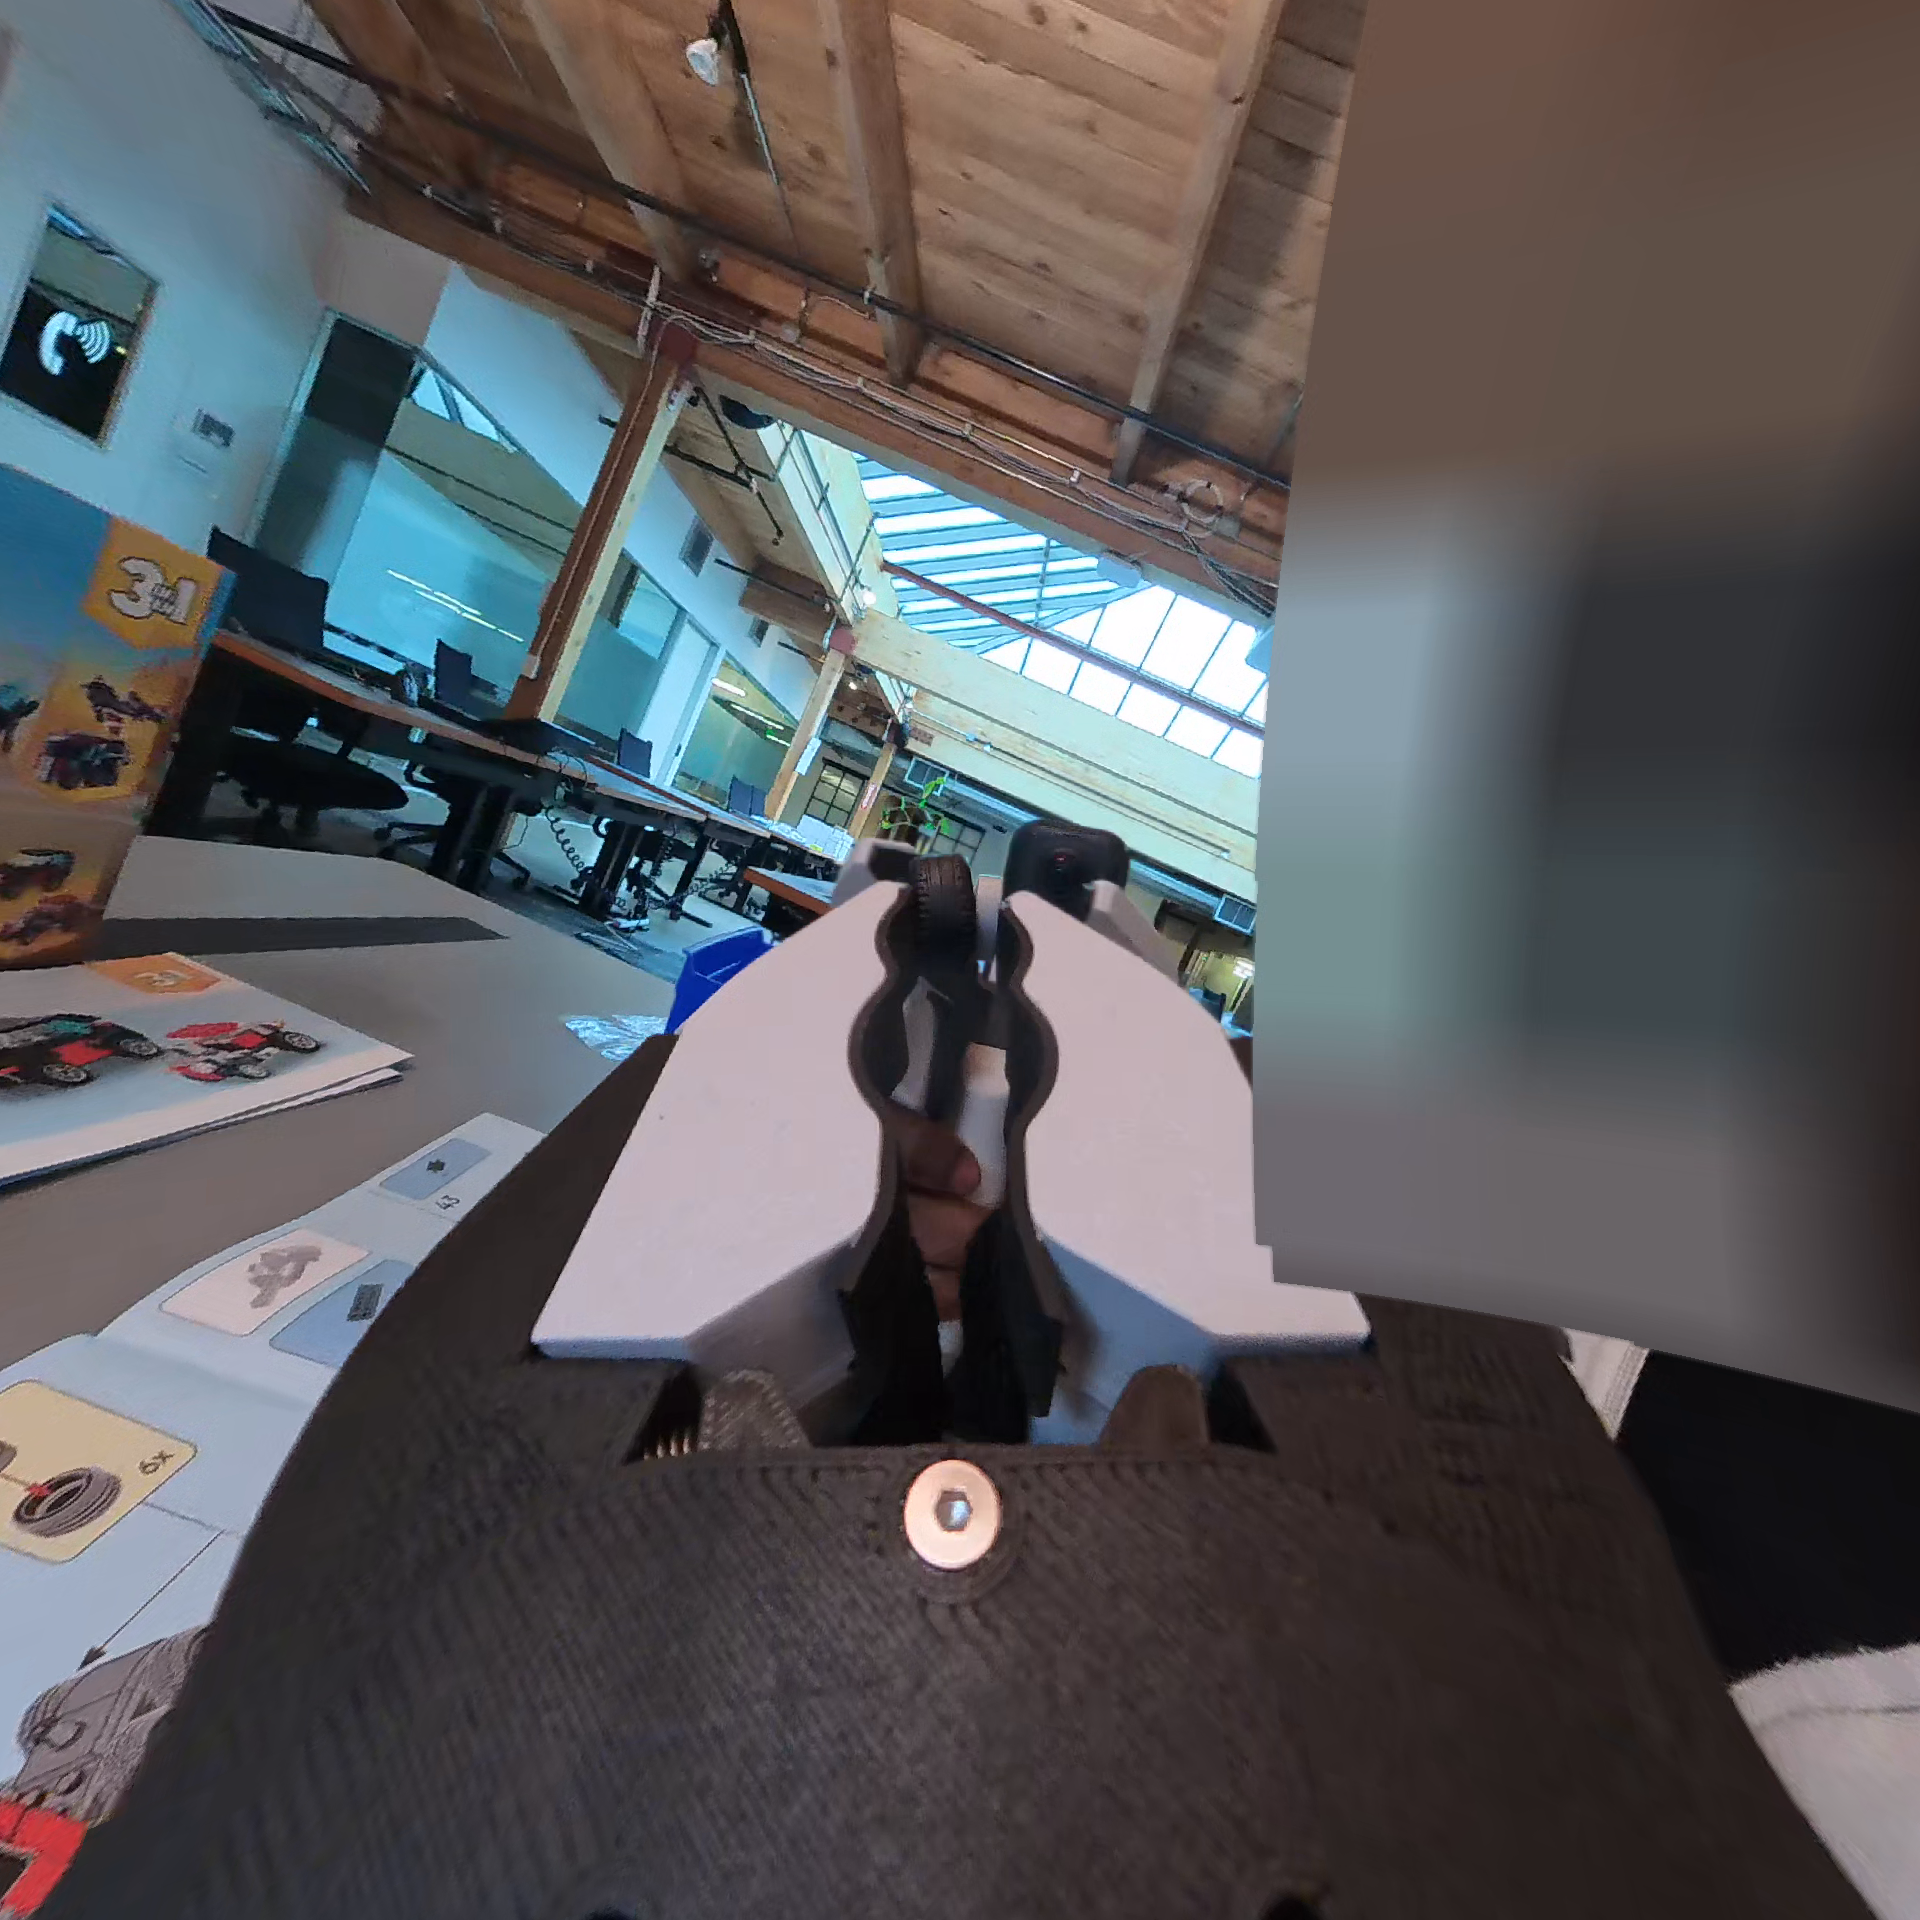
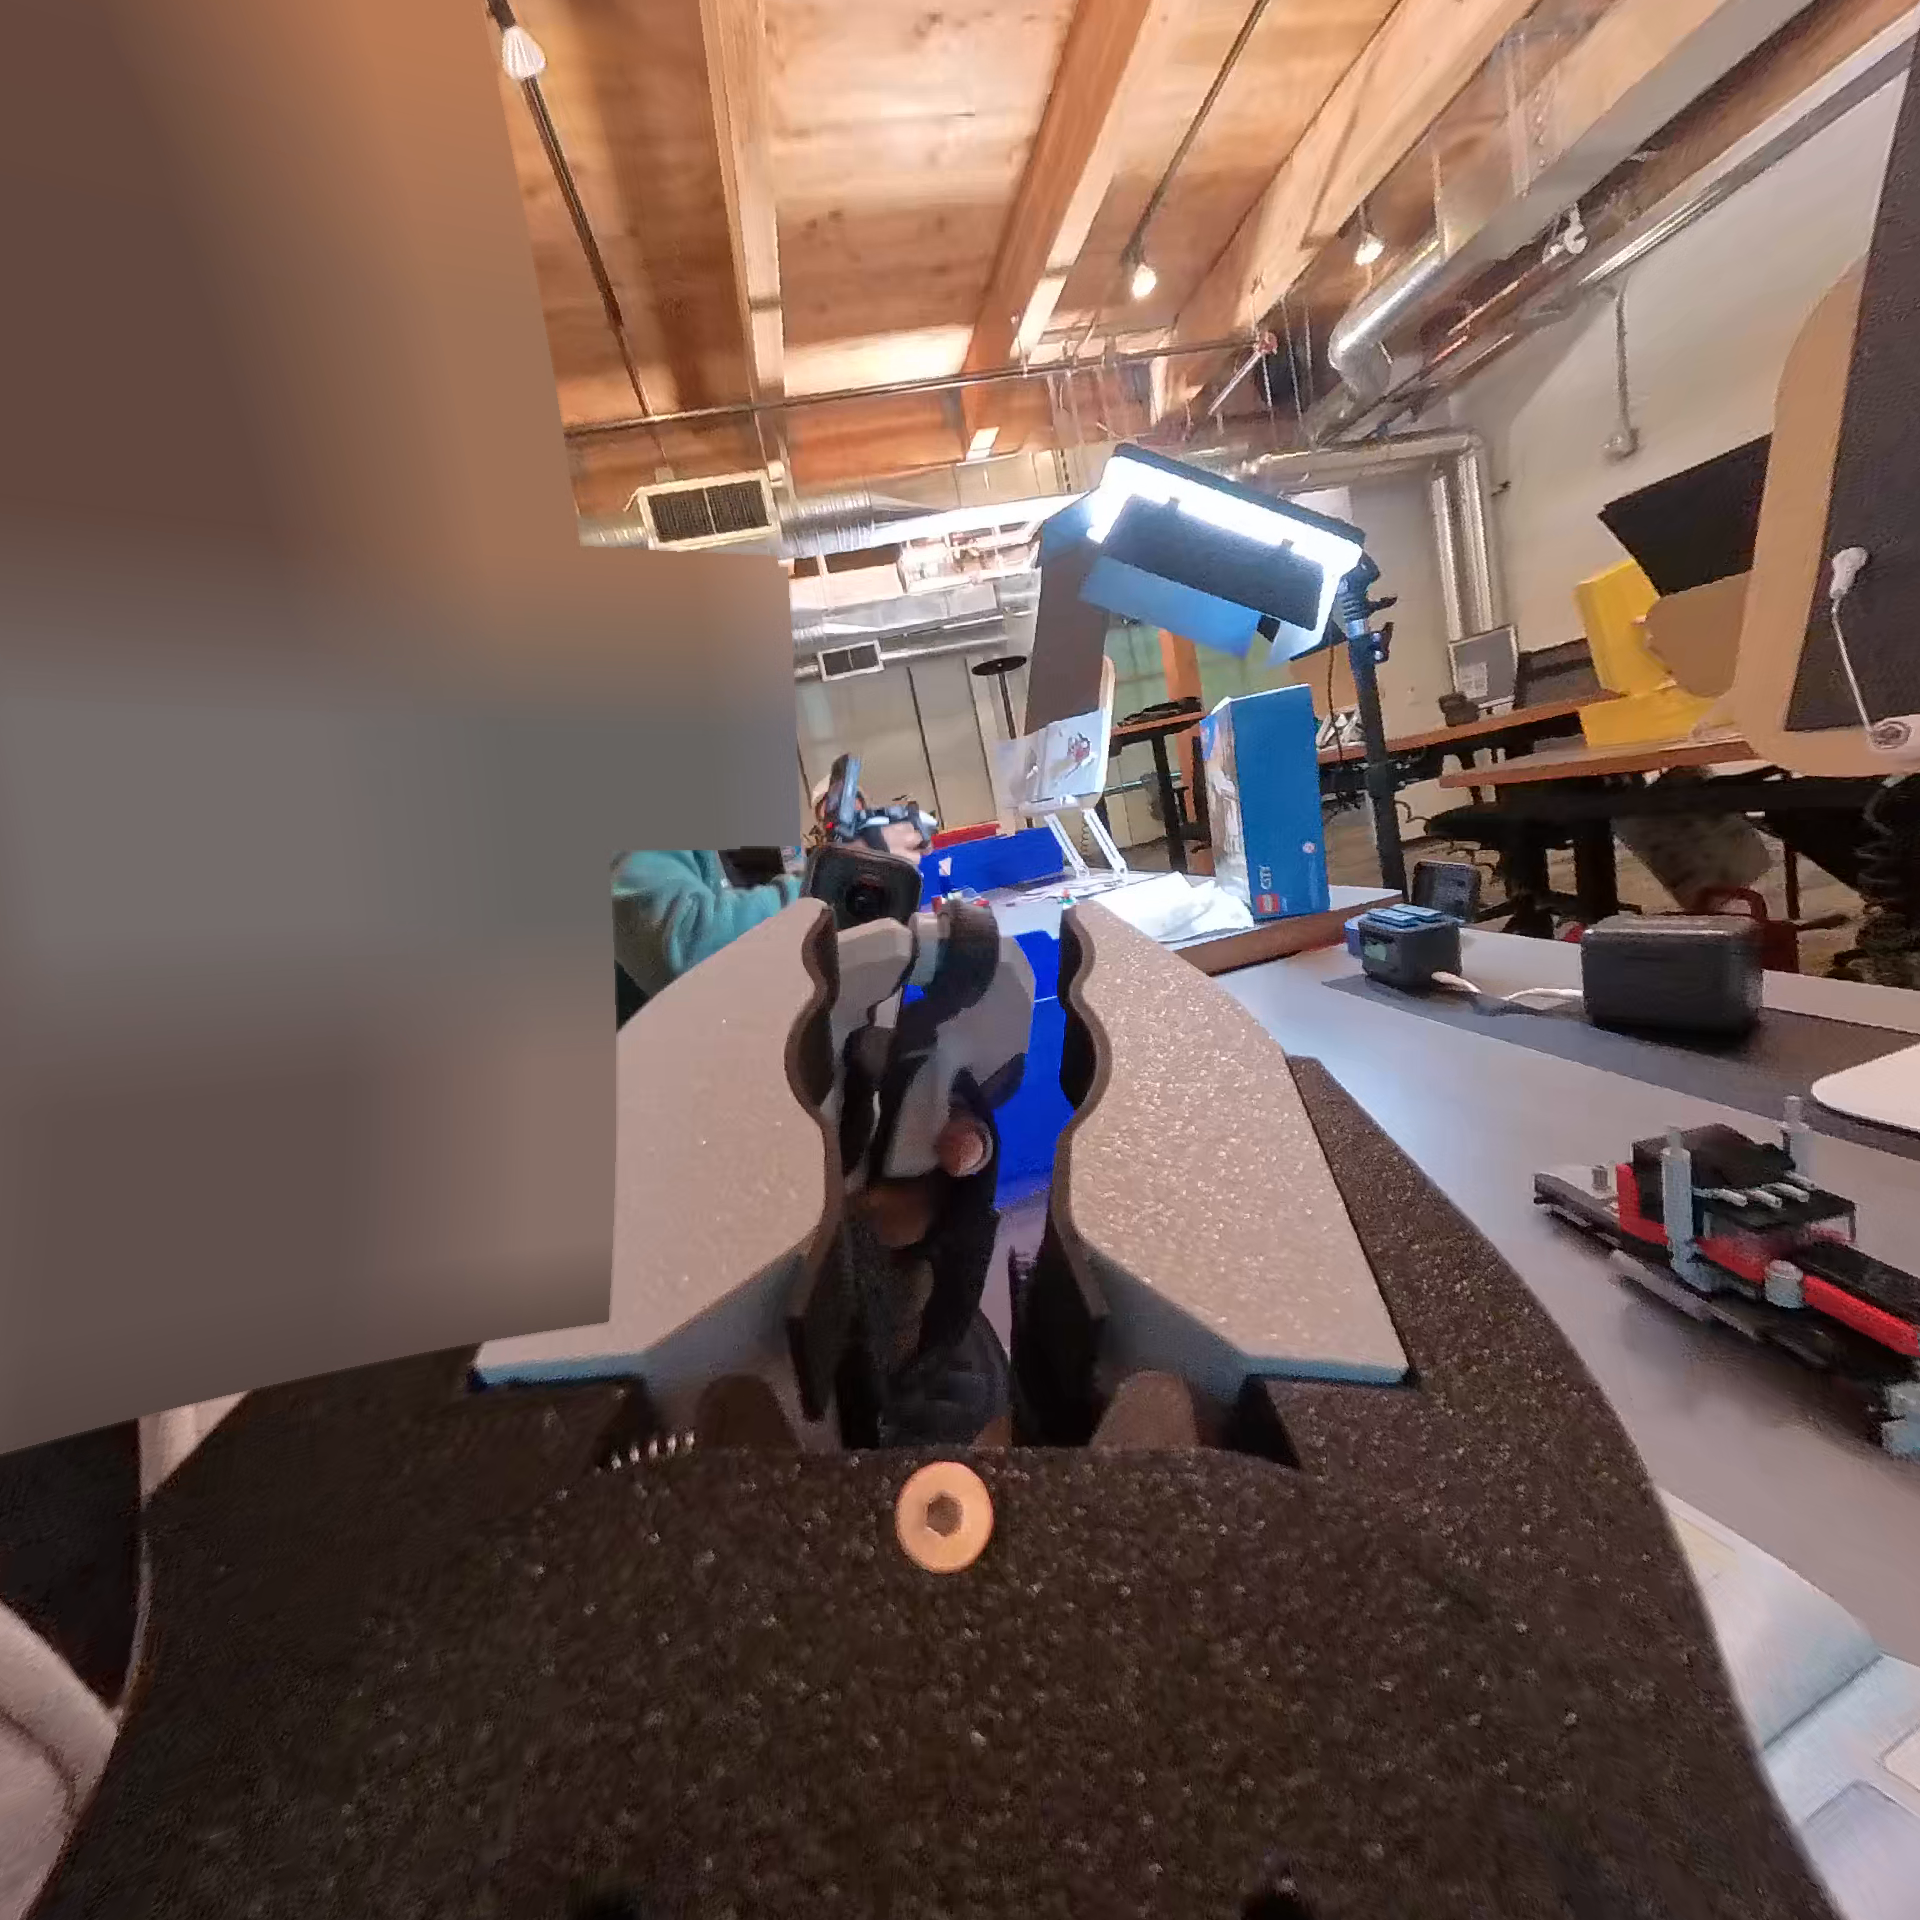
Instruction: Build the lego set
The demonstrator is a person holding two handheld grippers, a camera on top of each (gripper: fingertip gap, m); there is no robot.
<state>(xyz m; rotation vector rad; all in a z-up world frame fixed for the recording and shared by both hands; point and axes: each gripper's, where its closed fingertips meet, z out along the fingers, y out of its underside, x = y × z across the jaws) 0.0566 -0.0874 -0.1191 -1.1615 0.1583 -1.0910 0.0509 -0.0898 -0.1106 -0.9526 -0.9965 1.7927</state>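
My left gripper (image 1: 954,920) is raised off the table and shut on a small black tyre (image 1: 941,891) pinched at its fingertips. My right gripper (image 2: 951,920) faces it tip to tip and is open. Its fingers stand on either side of the left gripper's tips, and its camera (image 1: 1065,862) shows just behind them. In the right wrist view the tyre (image 2: 971,940) and the left gripper (image 2: 935,1049) show in the gap between my right fingers. A partly built black, red and grey lego chassis (image 2: 1745,1236) lies on the grey table to the right.
An open instruction booklet (image 1: 208,1403), a second booklet (image 1: 156,1049) and the lego box (image 1: 83,727) are on the table at left. A blue box (image 2: 1268,800), black devices (image 2: 1673,971), a light panel on a stand (image 2: 1226,551) and a person's teal sleeve (image 2: 675,904) lie beyond. Only a small space, under 4 cm, lies between the two pairs of fingers.
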